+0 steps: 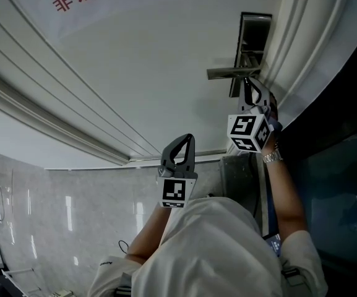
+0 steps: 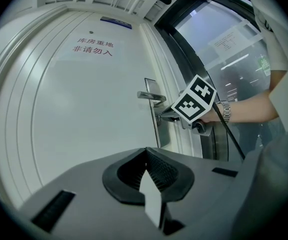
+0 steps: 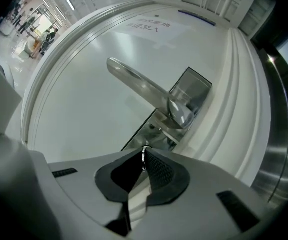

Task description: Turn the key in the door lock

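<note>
A silver lever handle (image 3: 139, 84) sits on a metal lock plate (image 3: 188, 91) in the white door (image 1: 135, 60). Just below the handle, my right gripper (image 3: 144, 156) is shut on the key (image 3: 143, 153); only a thin metal ring shows between its tips, right against the plate. From the head view, the right gripper (image 1: 250, 88) reaches up to the plate under the handle (image 1: 227, 73). My left gripper (image 1: 181, 142) hangs back from the door, left of the lock, shut on nothing. The left gripper view (image 2: 146, 154) shows its tips together and the right gripper (image 2: 166, 116) at the lock.
Red lettering (image 2: 93, 46) is printed high on the door. A moulded white frame (image 1: 302, 48) runs beside the lock, with dark glass panels (image 1: 345, 159) beyond it. Pale glossy floor tiles (image 1: 54, 215) lie below. The person's right forearm (image 1: 283, 190) wears a wristwatch.
</note>
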Demonstrator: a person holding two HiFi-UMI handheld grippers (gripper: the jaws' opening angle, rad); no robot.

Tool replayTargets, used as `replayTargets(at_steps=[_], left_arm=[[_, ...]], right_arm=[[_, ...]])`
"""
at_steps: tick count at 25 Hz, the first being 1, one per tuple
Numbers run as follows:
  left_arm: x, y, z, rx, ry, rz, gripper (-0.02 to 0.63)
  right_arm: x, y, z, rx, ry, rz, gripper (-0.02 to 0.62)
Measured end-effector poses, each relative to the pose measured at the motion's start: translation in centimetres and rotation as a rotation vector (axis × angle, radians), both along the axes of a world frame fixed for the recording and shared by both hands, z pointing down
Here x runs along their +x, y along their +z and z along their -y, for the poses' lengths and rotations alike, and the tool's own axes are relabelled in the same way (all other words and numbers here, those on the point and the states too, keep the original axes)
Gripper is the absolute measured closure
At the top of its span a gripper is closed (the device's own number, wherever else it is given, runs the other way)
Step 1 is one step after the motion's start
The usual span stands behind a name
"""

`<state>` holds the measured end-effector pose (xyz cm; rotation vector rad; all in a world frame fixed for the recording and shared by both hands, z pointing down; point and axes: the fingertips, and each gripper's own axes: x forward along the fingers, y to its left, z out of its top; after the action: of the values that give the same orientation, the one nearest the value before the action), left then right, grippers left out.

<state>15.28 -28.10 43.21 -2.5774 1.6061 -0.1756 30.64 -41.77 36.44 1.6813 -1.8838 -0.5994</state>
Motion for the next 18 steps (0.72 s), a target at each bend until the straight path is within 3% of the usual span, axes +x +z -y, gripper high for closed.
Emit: replayTargets(at_steps=[18], left_arm=[[1.1,0.3,-0.2,-0.006,0.036,0.019,0.597]], right_arm=[[0.4,-0.2,0.0,0.009,0.064,0.306,0.586]])
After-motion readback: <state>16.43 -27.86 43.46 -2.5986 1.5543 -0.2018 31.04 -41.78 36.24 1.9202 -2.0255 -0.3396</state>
